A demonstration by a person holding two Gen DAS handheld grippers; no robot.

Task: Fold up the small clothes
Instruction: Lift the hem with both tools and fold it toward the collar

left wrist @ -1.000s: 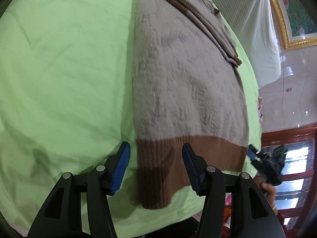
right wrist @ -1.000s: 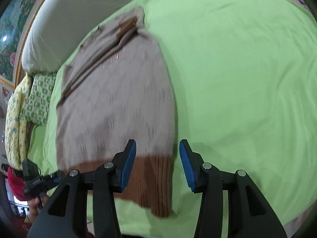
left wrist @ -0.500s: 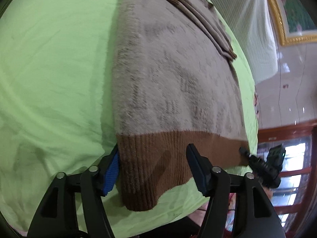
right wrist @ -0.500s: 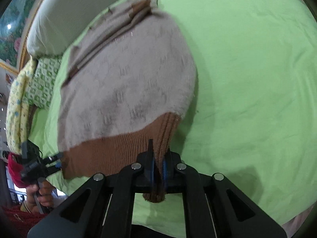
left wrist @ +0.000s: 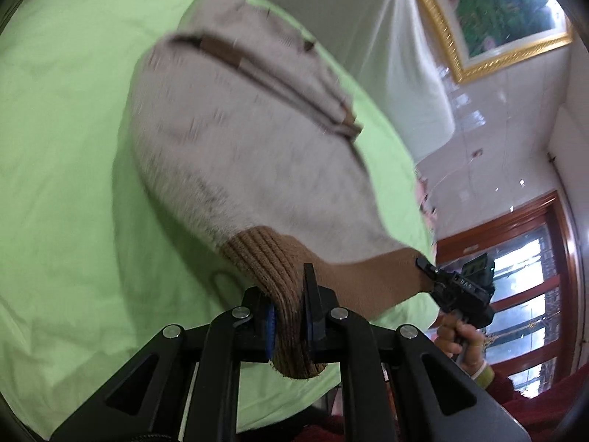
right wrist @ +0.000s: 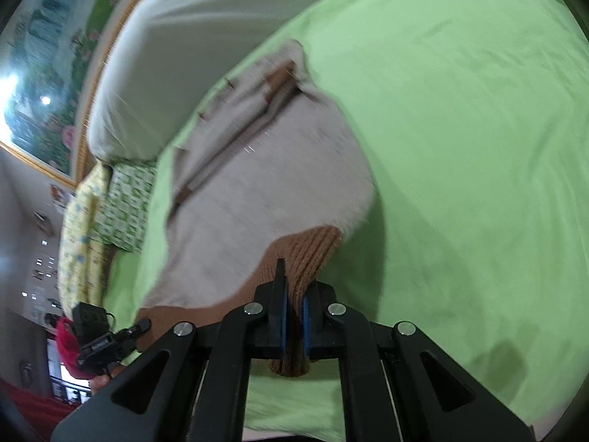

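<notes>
A beige knit sweater (left wrist: pixel 257 147) with a brown ribbed hem (left wrist: pixel 279 258) lies on a green bedsheet (left wrist: pixel 62 147), its sleeves folded in. My left gripper (left wrist: pixel 291 316) is shut on one corner of the hem and holds it off the sheet. My right gripper (right wrist: pixel 293 316) is shut on the other corner of the hem (right wrist: pixel 305 250). The sweater (right wrist: pixel 265 180) arches up between both grippers. Each gripper shows in the other's view, the right one in the left wrist view (left wrist: pixel 427 269) and the left one in the right wrist view (right wrist: pixel 141 326).
A white padded headboard (right wrist: pixel 191 37) stands behind the bed. Patterned pillows (right wrist: pixel 110 202) lie at the bed's left end. A gold-framed picture (left wrist: pixel 497 18) hangs on the wall. A wooden door (left wrist: pixel 533 276) is beyond the bed edge.
The left gripper has closed on the hem corner. Both grippers have lifted the hem off the sheet and carried it toward the collar, so the sweater bulges up.
</notes>
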